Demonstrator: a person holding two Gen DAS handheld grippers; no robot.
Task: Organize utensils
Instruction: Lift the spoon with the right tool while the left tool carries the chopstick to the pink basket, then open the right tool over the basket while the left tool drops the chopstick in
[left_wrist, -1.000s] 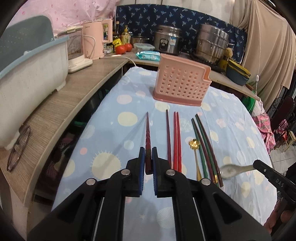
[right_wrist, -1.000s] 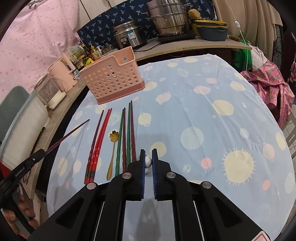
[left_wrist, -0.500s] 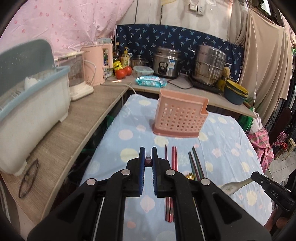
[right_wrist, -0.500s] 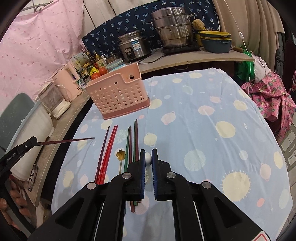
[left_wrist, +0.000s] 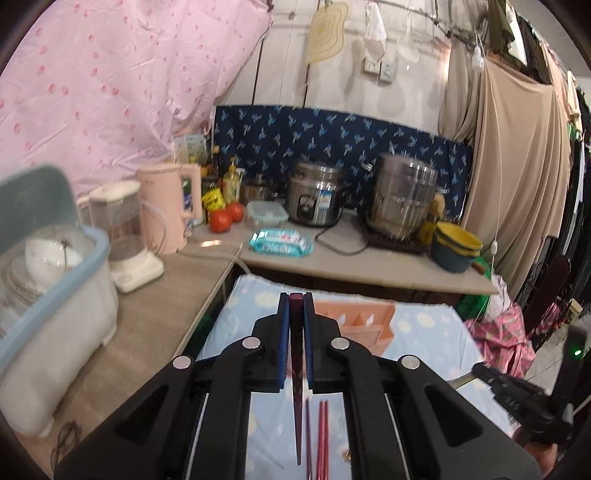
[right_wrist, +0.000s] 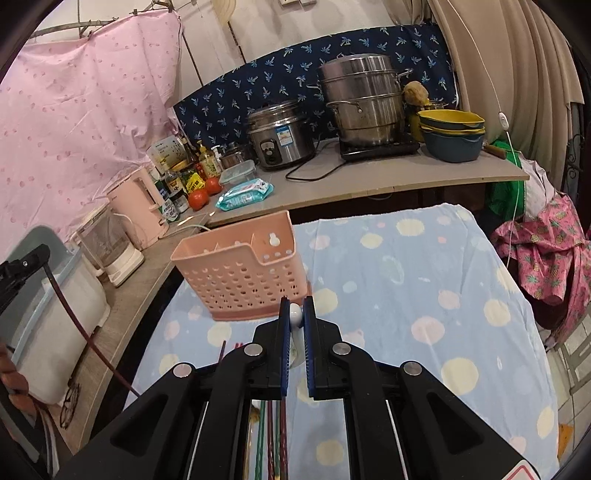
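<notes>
My left gripper (left_wrist: 296, 299) is shut on a dark red chopstick (left_wrist: 296, 387) that hangs point down above the table. In the right wrist view the same chopstick (right_wrist: 79, 325) shows at far left. My right gripper (right_wrist: 295, 308) is shut on a white spoon (right_wrist: 294, 314), held above the table in front of the pink perforated utensil basket (right_wrist: 240, 280). The basket (left_wrist: 365, 323) stands just beyond the left fingers. More chopsticks, red (left_wrist: 322, 439) and green (right_wrist: 261, 439), lie on the blue dotted tablecloth (right_wrist: 406, 295) below both grippers.
A wooden counter (left_wrist: 159, 314) runs along the left with a blue-lidded dish bin (left_wrist: 48, 295), a blender and a pink kettle (left_wrist: 166, 206). The back counter holds a rice cooker (right_wrist: 280, 134), steamer pots (right_wrist: 362, 99), bowls, tomatoes and a wipes pack. Glasses (right_wrist: 72, 400) lie on the counter edge.
Both grippers have risen and tilted up from the table. The left lifted the dark red chopstick until it hangs downward. The right carried the white spoon up and closer to the basket.
</notes>
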